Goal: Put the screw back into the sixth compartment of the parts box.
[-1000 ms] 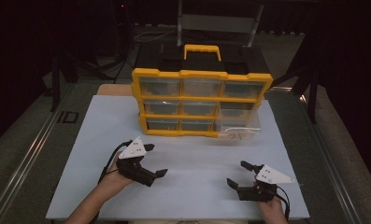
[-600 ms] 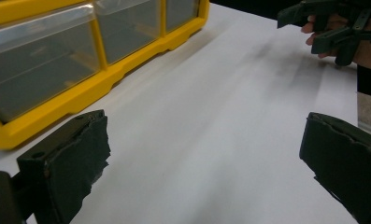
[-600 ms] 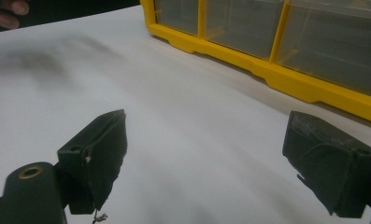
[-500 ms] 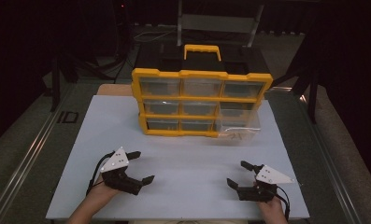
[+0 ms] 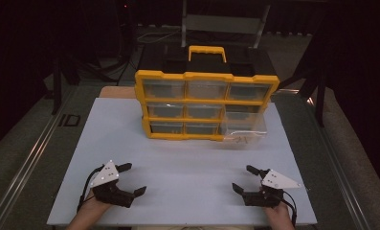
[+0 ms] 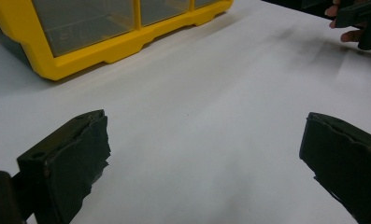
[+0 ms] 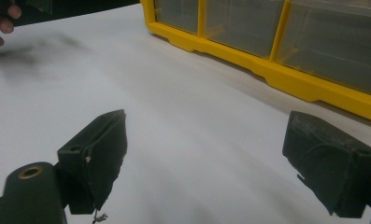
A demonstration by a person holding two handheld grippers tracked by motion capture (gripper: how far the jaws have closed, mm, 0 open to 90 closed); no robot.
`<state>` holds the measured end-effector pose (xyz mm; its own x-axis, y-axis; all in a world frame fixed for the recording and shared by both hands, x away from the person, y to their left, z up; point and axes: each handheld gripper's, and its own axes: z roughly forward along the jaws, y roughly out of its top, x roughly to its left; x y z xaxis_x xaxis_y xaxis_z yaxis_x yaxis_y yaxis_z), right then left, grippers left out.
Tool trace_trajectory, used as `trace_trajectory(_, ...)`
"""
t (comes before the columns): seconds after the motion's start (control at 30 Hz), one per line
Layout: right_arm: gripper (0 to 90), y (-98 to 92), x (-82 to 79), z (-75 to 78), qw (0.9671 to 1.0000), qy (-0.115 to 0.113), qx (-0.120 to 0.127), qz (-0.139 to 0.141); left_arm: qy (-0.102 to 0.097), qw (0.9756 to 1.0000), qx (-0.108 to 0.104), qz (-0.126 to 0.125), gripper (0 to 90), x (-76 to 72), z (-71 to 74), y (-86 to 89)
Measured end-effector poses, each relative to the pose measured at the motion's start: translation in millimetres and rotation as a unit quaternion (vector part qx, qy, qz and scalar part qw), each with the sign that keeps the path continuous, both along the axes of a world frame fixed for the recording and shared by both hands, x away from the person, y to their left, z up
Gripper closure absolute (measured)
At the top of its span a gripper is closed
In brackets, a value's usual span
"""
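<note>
A yellow drawer organiser (image 5: pixel 204 103) with clear drawers and a yellow handle stands upright at the far middle of the white board (image 5: pixel 183 163). Its bottom right drawer (image 5: pixel 242 127) is pulled out toward me. My left gripper (image 5: pixel 132 179) rests open near the board's front left, nothing between its jaws. My right gripper (image 5: pixel 244 178) is open at the front right, also empty. The left gripper view looks over bare board to the organiser's yellow base (image 6: pixel 113 46), its own gripper (image 6: pixel 202 163) wide open. In the right gripper view the organiser (image 7: pixel 276 51) is ahead, with that gripper (image 7: pixel 206 163) open.
The white board lies on a darker table (image 5: pixel 29 143) with a metal rail along the left side. A black case (image 5: pixel 178 60) sits behind the organiser. The other hand (image 6: pixel 346 28) shows far off in the left gripper view, and fingers (image 7: pixel 1 23) in the right gripper view.
My left gripper has drawn back toward me and to the left, from mid-board to the front left edge. The right gripper has stayed put.
</note>
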<state>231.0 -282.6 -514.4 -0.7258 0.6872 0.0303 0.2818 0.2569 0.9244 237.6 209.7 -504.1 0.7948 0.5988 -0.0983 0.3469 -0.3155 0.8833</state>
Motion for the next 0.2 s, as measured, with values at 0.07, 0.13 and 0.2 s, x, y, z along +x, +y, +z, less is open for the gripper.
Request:
trace_trajectory(0.07,13.8,-0.1,0.0,0.1,1.0000,0.000,0.000,0.000,0.001,1.0000,0.000,0.004,2.3,0.0,-1.9,1.0)
trace_trajectory(0.13,13.8,-0.2,-0.1,0.1,1.0000,0.000,0.001,0.000,0.003,1.0000,-0.005,0.006,2.3,0.4,-3.2,2.2)
trace_trajectory(0.2,13.8,-0.2,0.0,0.1,1.0000,0.001,0.002,0.000,0.003,0.9999,-0.006,0.008,2.3,0.7,-4.4,2.7)
